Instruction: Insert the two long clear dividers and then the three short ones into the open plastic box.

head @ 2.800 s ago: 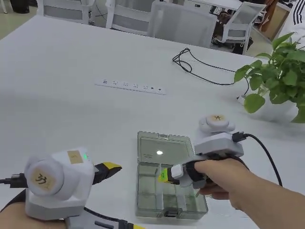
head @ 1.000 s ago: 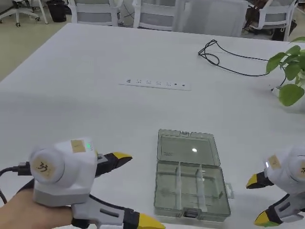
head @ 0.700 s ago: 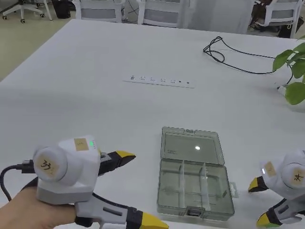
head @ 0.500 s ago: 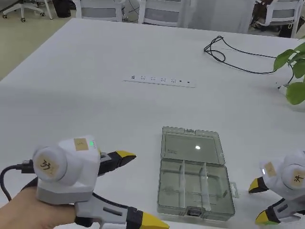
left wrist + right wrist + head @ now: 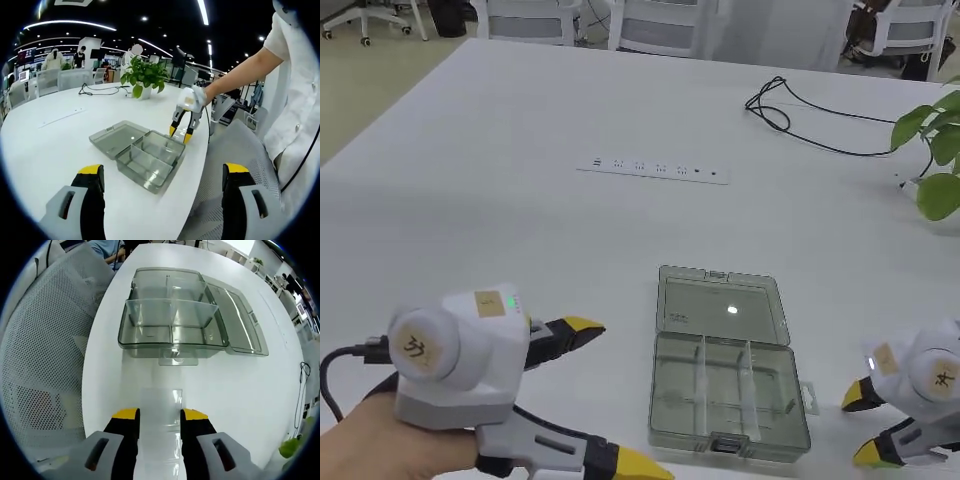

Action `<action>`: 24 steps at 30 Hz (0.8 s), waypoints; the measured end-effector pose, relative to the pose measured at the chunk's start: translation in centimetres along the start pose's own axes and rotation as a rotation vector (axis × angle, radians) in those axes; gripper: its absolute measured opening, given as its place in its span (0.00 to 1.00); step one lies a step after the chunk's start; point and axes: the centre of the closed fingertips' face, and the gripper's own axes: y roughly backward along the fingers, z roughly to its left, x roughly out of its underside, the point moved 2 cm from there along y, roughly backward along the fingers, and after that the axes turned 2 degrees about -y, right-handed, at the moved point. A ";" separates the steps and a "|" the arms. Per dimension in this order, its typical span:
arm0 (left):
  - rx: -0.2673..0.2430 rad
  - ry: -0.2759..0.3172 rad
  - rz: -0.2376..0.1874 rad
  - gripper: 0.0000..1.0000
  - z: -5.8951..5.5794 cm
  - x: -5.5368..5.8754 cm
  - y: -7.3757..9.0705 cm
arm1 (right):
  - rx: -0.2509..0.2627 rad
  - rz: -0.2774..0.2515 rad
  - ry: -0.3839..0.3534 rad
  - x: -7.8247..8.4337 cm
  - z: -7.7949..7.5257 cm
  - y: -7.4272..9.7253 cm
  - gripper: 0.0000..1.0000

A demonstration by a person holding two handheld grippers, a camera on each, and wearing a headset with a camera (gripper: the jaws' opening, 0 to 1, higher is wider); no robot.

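Workbench scene. One open plastic box (image 5: 675, 388) is set on the white table (image 5: 520, 210), toward the near right, with its lid (image 5: 722, 300) laid flat on the far side and its latch toward the near edge. Two long clear dividers (image 5: 700, 385) are seen standing on edge in the base, parallel, their long axes running near to far. One short cross-piece (image 5: 172, 322) appears to split the right-hand column. The left gripper (image 5: 610, 395) is held at the near left, fingers spread wide, with nothing between them. The right gripper (image 5: 865, 425) is held right of the box, jaws astride clear flat pieces (image 5: 161, 402) lying on the table; their number, and whether they are pinched, cannot be told.
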 end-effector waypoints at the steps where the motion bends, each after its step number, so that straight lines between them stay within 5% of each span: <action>1: 0.001 0.000 0.000 1.00 0.0 0.0 0.0 | 0.001 -0.001 -0.002 0.0 0.0 0.0 0.33; 11: 0.003 -0.005 -0.001 1.00 -0.1 -0.2 0.1 | 0.035 -0.010 -0.001 0.0 0.1 1.3 0.33; 24: 0.013 0.031 -0.014 1.00 -0.1 -1.4 -0.3 | 0.149 -0.061 0.027 -2.4 -0.1 6.3 0.33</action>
